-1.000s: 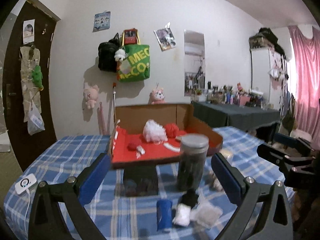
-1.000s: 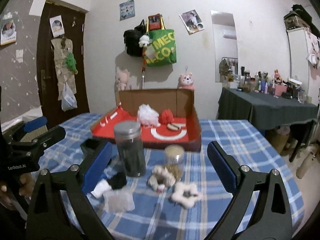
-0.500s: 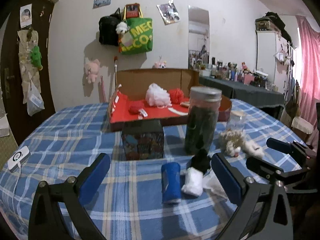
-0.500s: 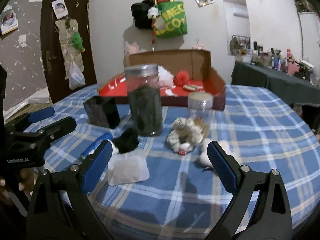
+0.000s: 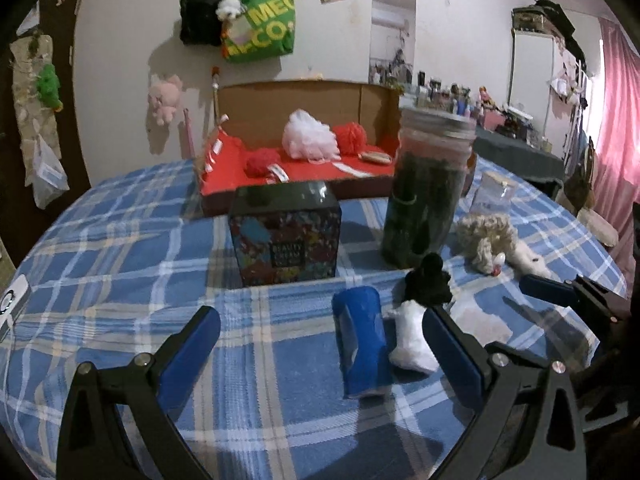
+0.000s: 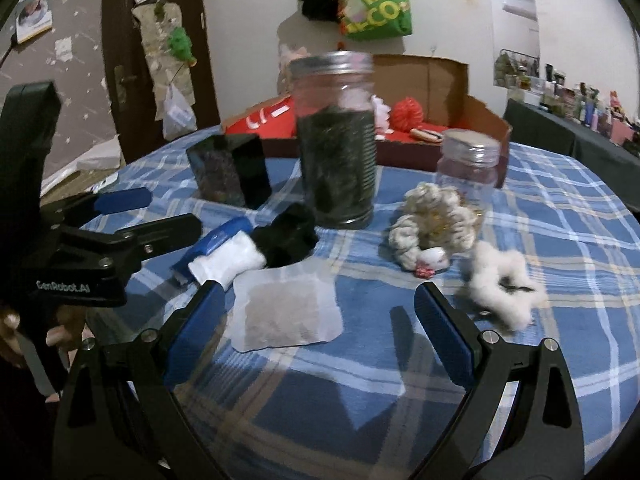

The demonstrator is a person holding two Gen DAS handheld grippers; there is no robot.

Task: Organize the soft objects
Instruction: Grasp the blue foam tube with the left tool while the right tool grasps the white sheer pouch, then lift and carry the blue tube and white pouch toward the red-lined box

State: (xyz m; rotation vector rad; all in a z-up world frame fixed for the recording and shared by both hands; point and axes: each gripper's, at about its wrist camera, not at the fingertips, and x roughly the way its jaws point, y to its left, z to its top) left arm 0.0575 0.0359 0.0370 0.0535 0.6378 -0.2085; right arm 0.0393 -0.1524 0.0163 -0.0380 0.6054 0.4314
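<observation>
Scrunchies, rolls and fluffy bits are lying loose on the blue checked tablecloth (image 5: 120,248), all gathered around the tall dark jar (image 5: 428,188). Just in front of the jar a black scrunchie (image 5: 428,284) is sitting, and touching its near side a white roll (image 5: 412,340) is lying next to a blue roll (image 5: 362,340). Right of the jar, a cream knitted scrunchie (image 6: 434,220) is leaning against a small clear jar (image 6: 468,160), and beyond that a white fluffy scrunchie (image 6: 504,284) is lying near the table's right side. In front of the jar, nearer the right camera, a pale flat sachet (image 6: 286,312) is lying flat on the cloth.

The left gripper (image 5: 320,352) is hanging with its jaws spread wide, holding nothing, the blue roll and white roll lying between its blue pads (image 5: 192,344) in the left wrist view. The right gripper (image 6: 316,332) is also gaping wide and empty, low over the cloth with the sachet just ahead of its left finger.

Left of the jar a dark printed box (image 5: 286,236) is standing upright. Behind the jar a cardboard box with a red floor (image 5: 304,136) is holding a white mesh puff (image 5: 310,140) and red puffs (image 5: 350,140). Further back, a green tote bag (image 5: 260,24) is hanging on the wall.
</observation>
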